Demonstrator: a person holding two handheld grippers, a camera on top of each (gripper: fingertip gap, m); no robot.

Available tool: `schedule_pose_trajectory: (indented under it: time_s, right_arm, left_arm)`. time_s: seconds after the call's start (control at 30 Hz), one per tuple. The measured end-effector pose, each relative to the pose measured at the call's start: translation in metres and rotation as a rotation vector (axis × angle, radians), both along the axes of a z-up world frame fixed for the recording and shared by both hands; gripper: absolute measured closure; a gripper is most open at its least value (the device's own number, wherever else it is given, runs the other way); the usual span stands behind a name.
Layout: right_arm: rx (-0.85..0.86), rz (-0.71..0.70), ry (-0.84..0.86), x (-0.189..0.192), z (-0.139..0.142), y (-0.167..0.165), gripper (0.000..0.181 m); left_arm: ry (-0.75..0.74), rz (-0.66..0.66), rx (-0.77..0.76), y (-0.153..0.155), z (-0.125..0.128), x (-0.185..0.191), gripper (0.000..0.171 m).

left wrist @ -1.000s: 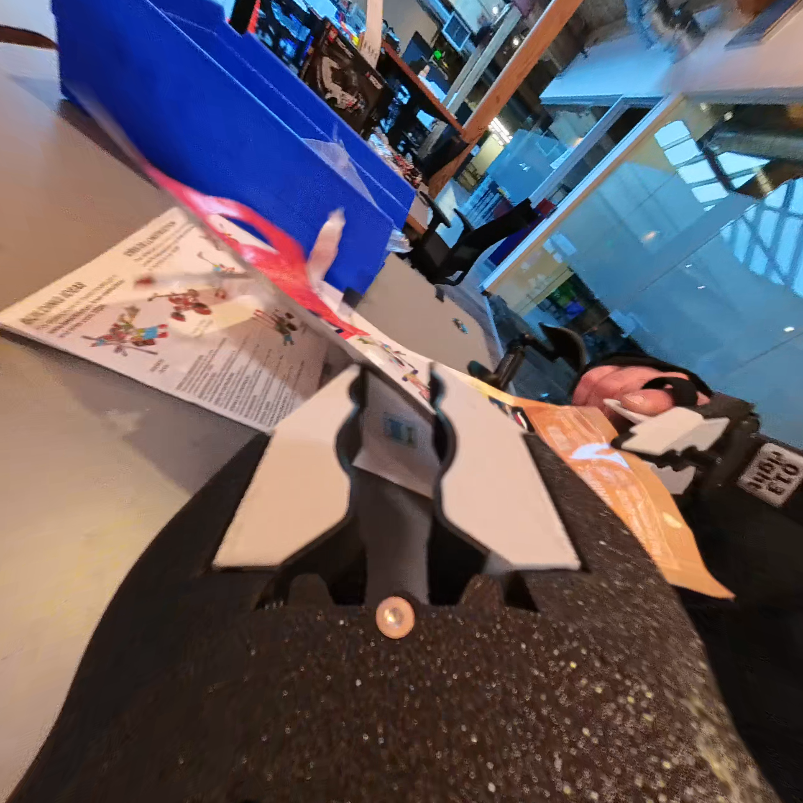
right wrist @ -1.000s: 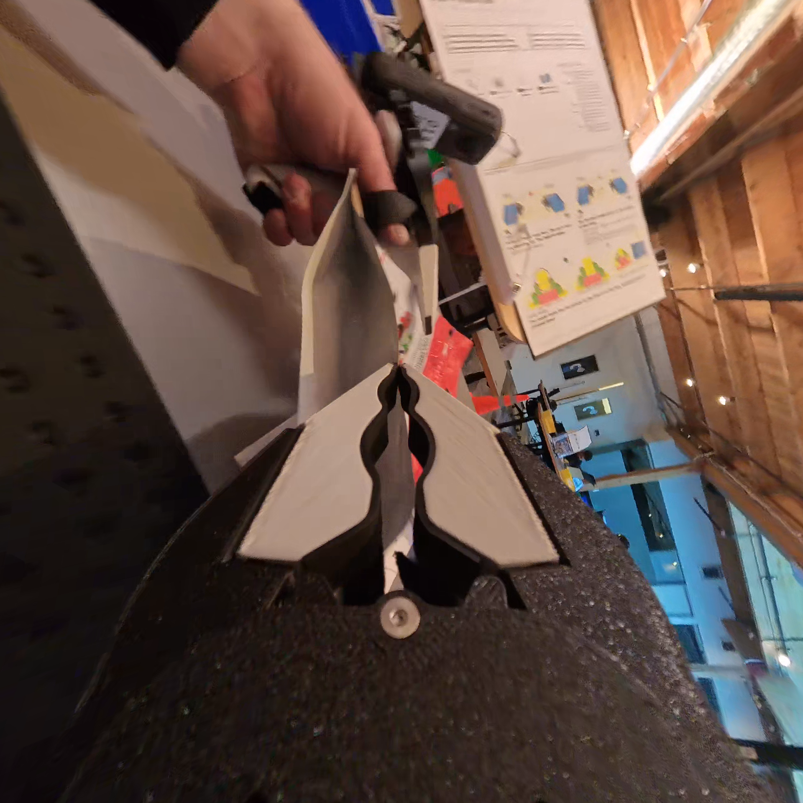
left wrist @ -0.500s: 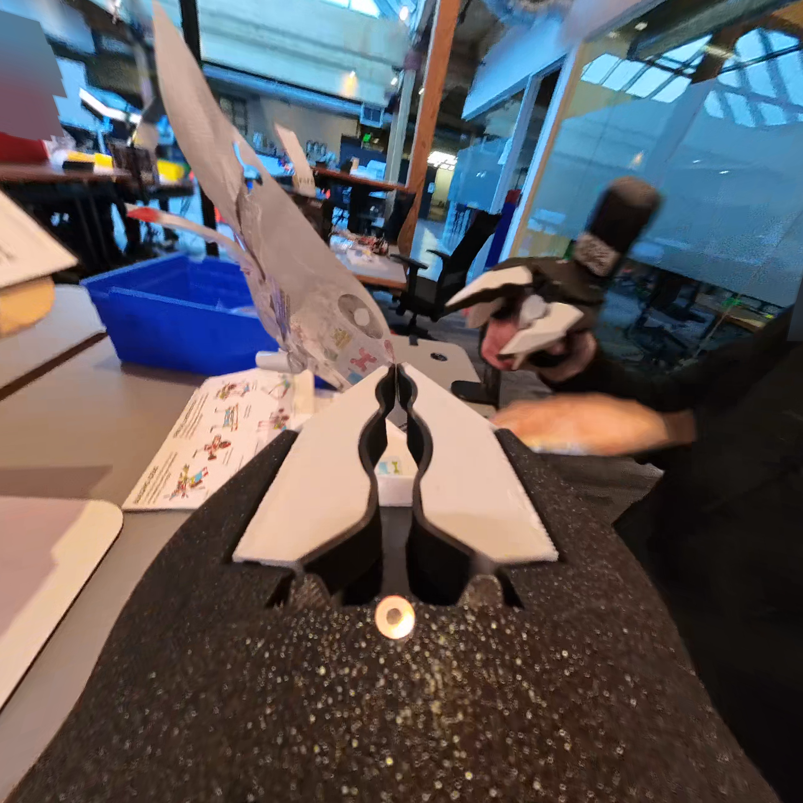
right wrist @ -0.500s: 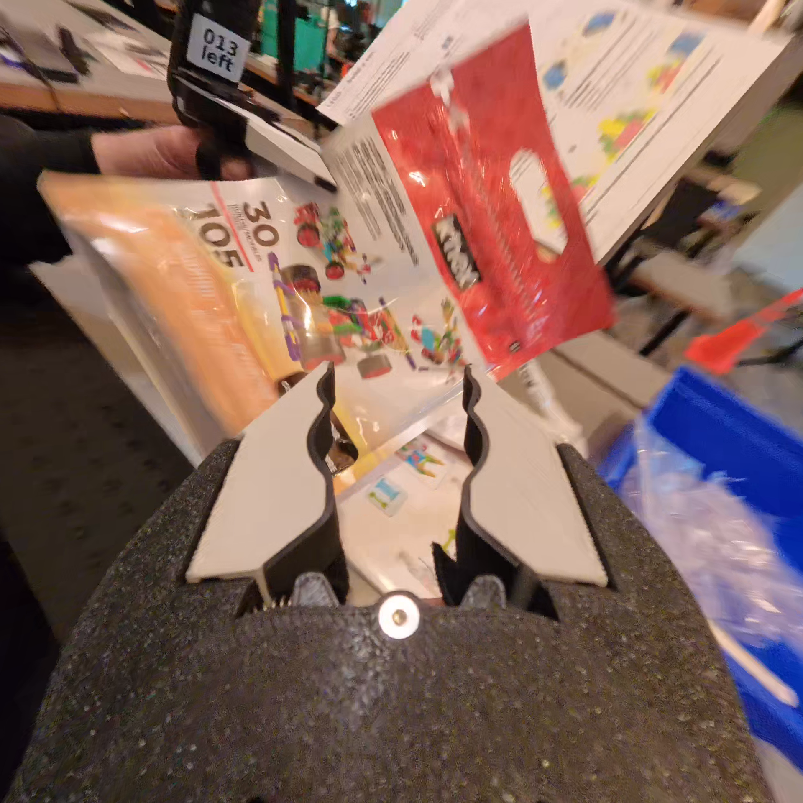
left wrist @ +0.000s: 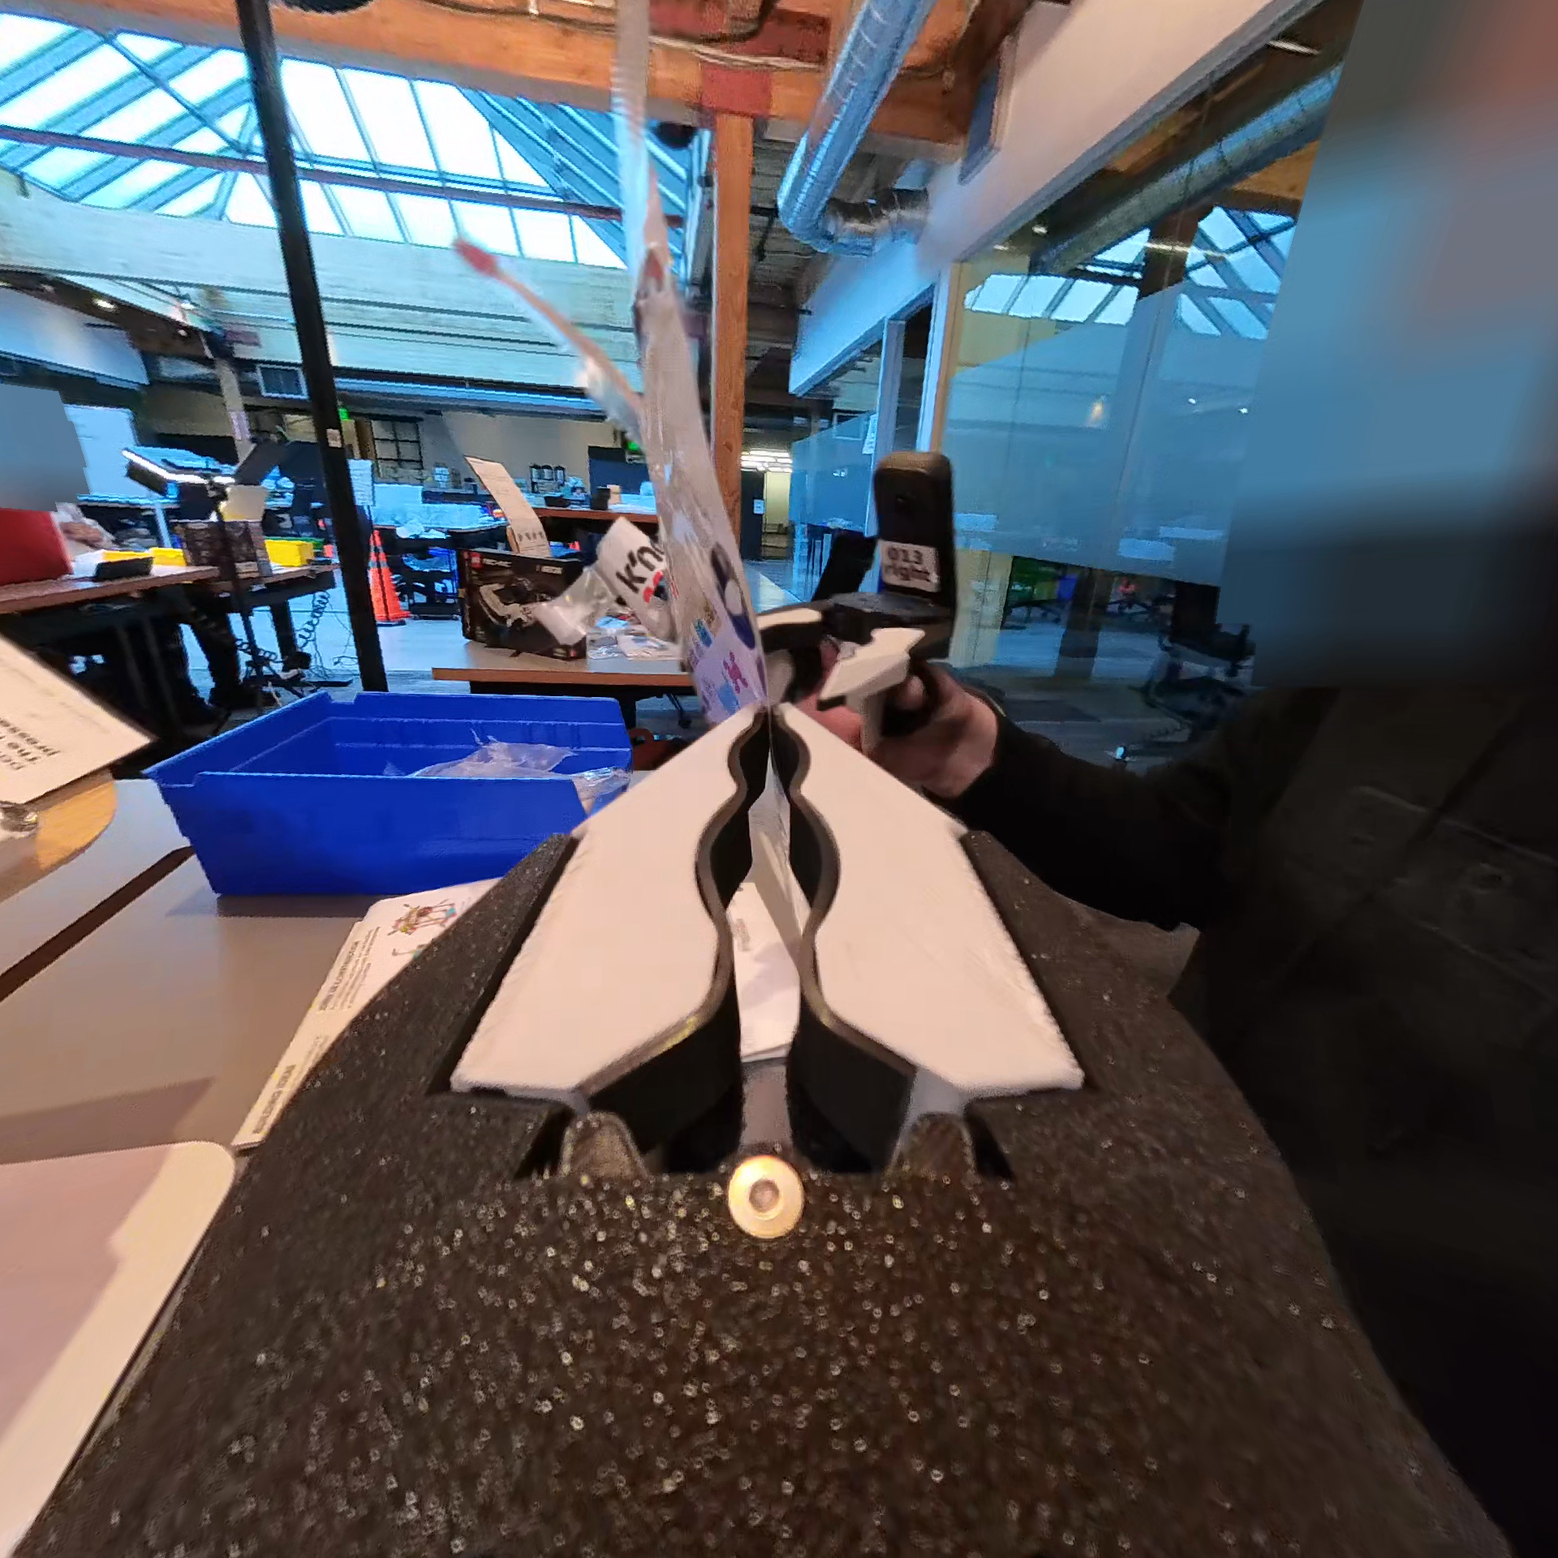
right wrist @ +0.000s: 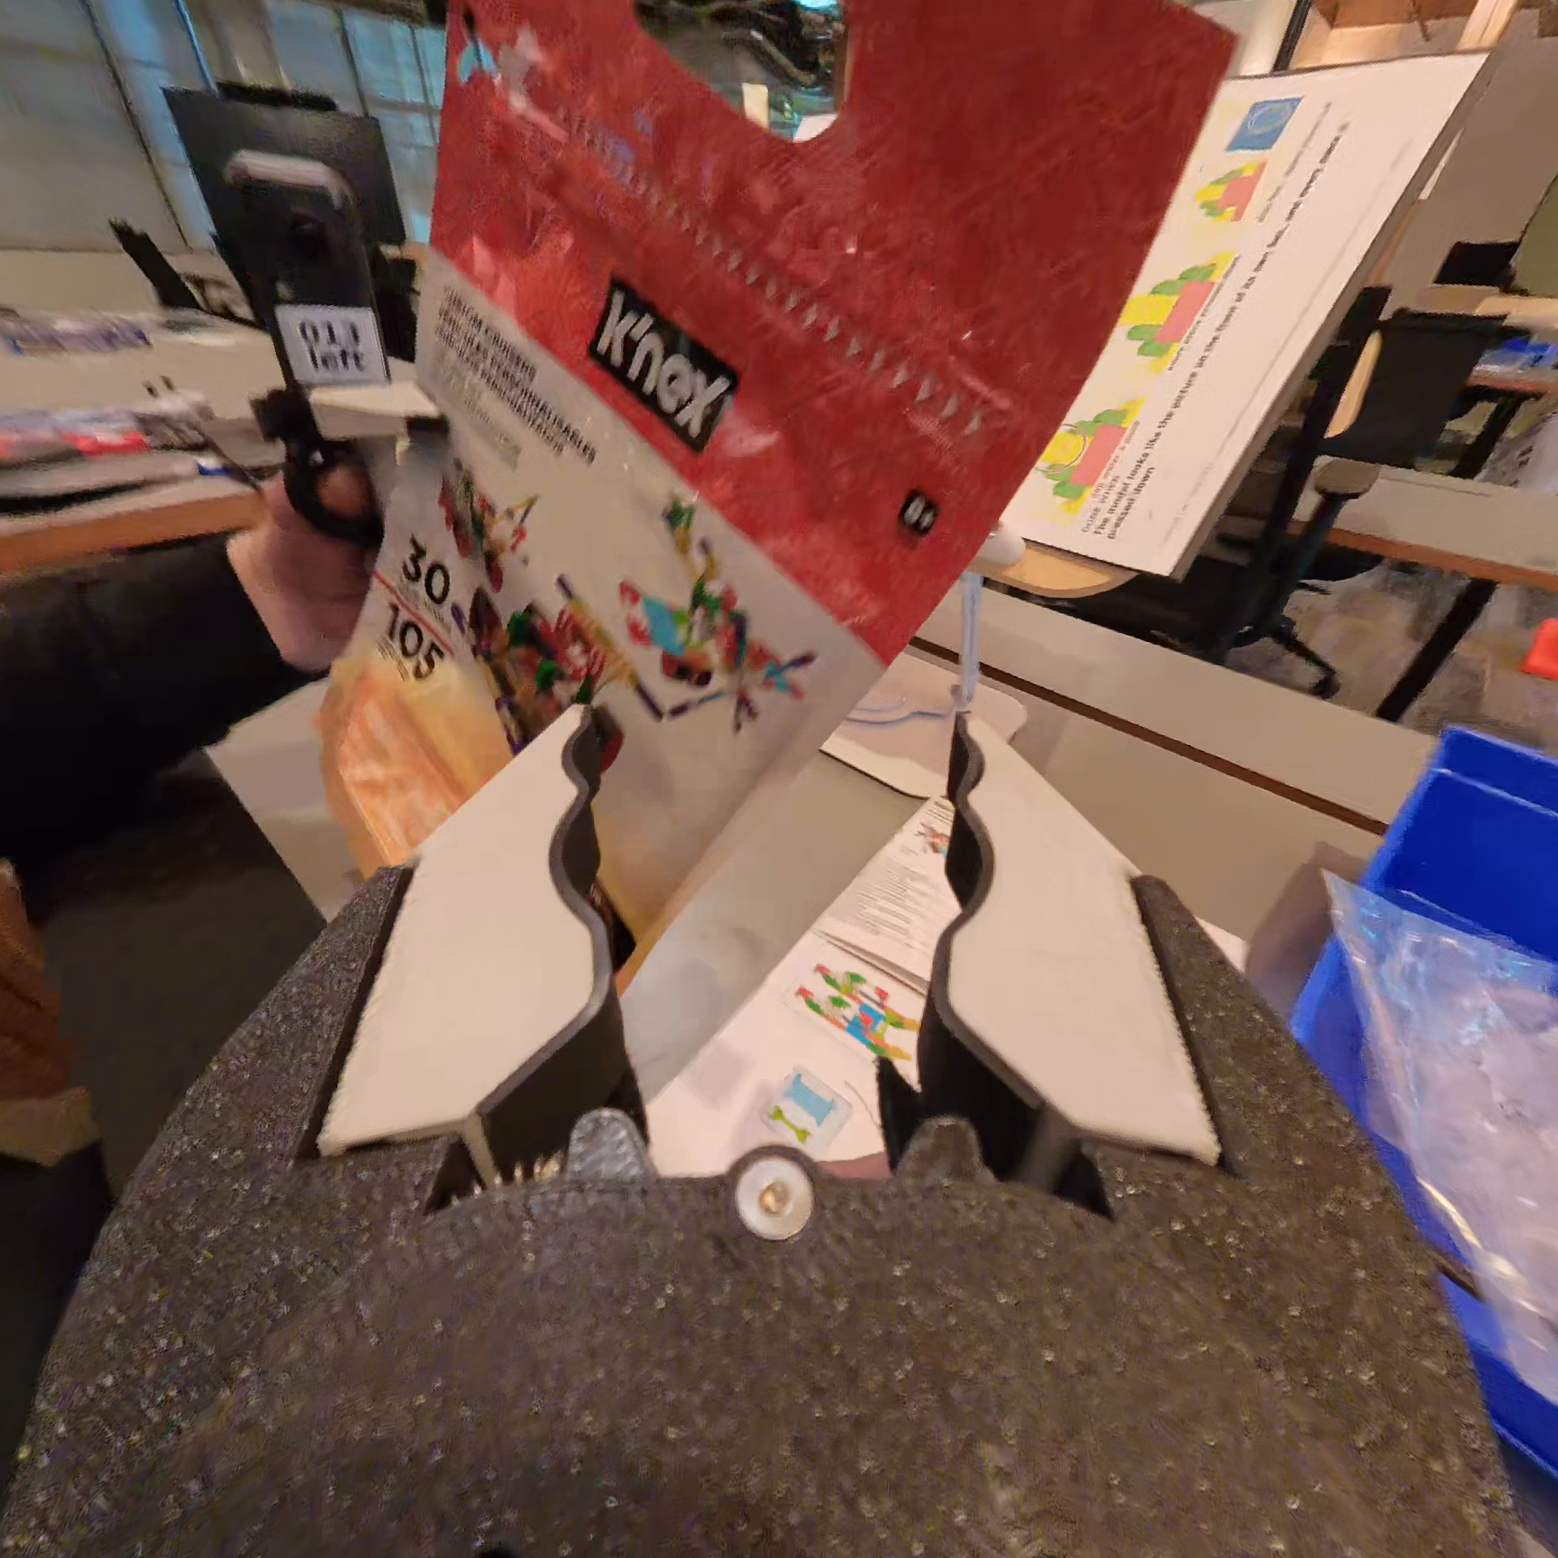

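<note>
A toy-kit bag with a red top, a white printed front and orange contents hangs upright above the table. My left gripper is shut on its edge, and the bag rises edge-on from the tips. In the right wrist view the left gripper clamps the bag's left side. My right gripper is wide open and empty, just short of the bag's lower corner. It shows open in the left wrist view, held by a hand beside the bag.
A blue bin holding a clear plastic bag stands on the grey table. A printed instruction sheet lies flat under the grippers. A tilted board with coloured pictures stands behind. A white board lies at the near left.
My right gripper let go of the bag and opened wide. My left gripper, still shut on the bag, lifted it off the table and swung it upright.
</note>
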State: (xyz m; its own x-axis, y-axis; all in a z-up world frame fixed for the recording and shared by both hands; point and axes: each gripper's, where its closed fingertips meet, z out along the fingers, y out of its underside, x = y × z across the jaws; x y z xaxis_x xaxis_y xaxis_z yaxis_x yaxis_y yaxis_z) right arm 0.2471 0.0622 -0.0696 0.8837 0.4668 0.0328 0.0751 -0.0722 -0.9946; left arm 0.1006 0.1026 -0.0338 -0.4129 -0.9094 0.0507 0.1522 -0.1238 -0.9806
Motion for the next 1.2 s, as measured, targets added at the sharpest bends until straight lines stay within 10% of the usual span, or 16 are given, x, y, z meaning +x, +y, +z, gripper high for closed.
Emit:
schedule_pose_trajectory:
  time_s: [0.1,0.2,0.4,0.47,0.57,0.83,1.2]
  right_arm:
    - [-0.072,0.077,0.111,-0.015,-0.003,0.017,0.107]
    - [0.027,0.168,0.136,-0.036,0.014,0.015,0.181]
    - [0.485,0.086,-0.357,-0.077,0.046,-0.03,0.181]
    - [0.578,0.045,-0.604,-0.094,0.034,-0.041,0.181]
    - [0.558,0.135,-0.835,-0.114,-0.019,-0.051,0.181]
    - [0.207,0.451,-0.865,-0.114,-0.125,-0.073,0.181]
    - [0.162,0.512,-0.891,-0.106,-0.145,-0.077,0.181]
  left_arm:
    - [-0.022,-0.048,0.022,-0.013,0.002,-0.006,0.171]
    - [-0.017,-0.01,0.048,-0.01,0.002,-0.008,0.171]
    - [0.0,0.079,0.181,-0.008,0.01,-0.041,0.157]
    - [0.038,0.121,0.216,-0.008,0.009,-0.052,0.133]
    - [0.131,0.145,0.307,-0.018,-0.007,-0.069,0.142]
    - [0.365,0.243,0.482,-0.042,-0.044,-0.072,0.132]
    - [0.55,0.427,0.572,0.001,-0.02,-0.099,0.114]
